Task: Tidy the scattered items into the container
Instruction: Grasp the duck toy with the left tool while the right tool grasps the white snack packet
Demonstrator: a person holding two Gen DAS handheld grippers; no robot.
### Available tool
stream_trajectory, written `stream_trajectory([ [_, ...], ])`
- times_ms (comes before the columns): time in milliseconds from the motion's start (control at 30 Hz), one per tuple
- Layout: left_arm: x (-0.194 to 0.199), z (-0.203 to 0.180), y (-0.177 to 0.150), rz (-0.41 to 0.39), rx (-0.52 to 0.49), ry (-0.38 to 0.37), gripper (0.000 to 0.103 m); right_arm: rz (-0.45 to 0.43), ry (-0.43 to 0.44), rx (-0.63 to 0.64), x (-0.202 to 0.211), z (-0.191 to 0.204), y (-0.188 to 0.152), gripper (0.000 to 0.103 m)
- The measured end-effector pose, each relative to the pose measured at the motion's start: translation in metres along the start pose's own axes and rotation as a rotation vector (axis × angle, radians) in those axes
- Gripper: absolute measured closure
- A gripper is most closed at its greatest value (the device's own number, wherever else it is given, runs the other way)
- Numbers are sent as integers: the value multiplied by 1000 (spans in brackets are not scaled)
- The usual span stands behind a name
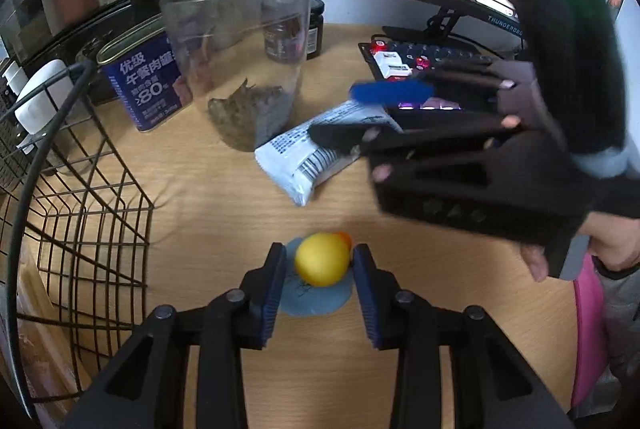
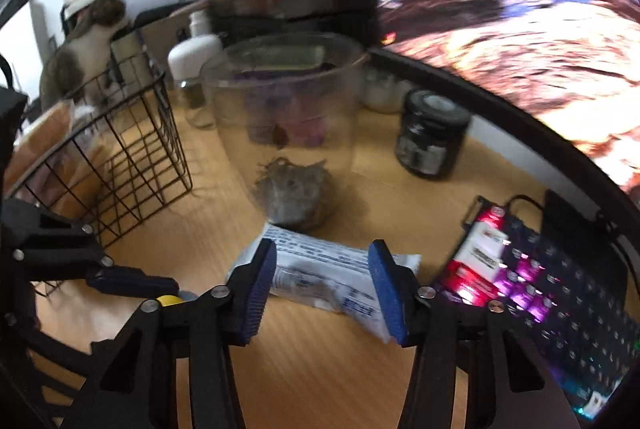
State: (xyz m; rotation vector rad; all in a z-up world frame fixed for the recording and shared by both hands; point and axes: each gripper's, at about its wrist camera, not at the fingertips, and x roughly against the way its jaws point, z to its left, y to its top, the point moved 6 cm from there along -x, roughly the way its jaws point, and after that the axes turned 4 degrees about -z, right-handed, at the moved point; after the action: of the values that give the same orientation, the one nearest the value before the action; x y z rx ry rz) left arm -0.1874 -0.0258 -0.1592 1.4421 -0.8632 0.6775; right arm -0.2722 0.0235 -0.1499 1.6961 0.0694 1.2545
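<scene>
Two tools, each closed around its own item on the table.
The left tool (image 1: 320, 269) pinches the yellow duck toy (image 1: 322, 260) on its blue disc; the wire basket (image 1: 92, 197) lies just to its left, nearer this hand. The right tool (image 2: 322, 289) straddles the white snack packet (image 2: 320, 269) across its short width, pads at its edges, the long axis running sideways.

A yellow duck (image 1: 321, 260) (orange beak) sits on a pale-blue disc (image 1: 316, 299); the packet (image 1: 320, 145) is white with a black barcode.
</scene>
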Motion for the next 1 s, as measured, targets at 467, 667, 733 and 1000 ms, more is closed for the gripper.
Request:
stream_trajectory([
  [467, 16, -4, -41, 35, -18, 5, 60, 45, -50, -41, 62, 19, -73, 58],
  [667, 36, -6, -50, 7, -23, 41, 54, 100, -31, -122, 105, 38, -123, 58],
  [733, 43, -3, -46, -16, -24, 73, 47, 94, -45, -133, 117, 41, -132, 58],
  [1000, 26, 8, -14, -52, -46, 175, 36, -66, -151, -303, 131, 12, -96, 36],
])
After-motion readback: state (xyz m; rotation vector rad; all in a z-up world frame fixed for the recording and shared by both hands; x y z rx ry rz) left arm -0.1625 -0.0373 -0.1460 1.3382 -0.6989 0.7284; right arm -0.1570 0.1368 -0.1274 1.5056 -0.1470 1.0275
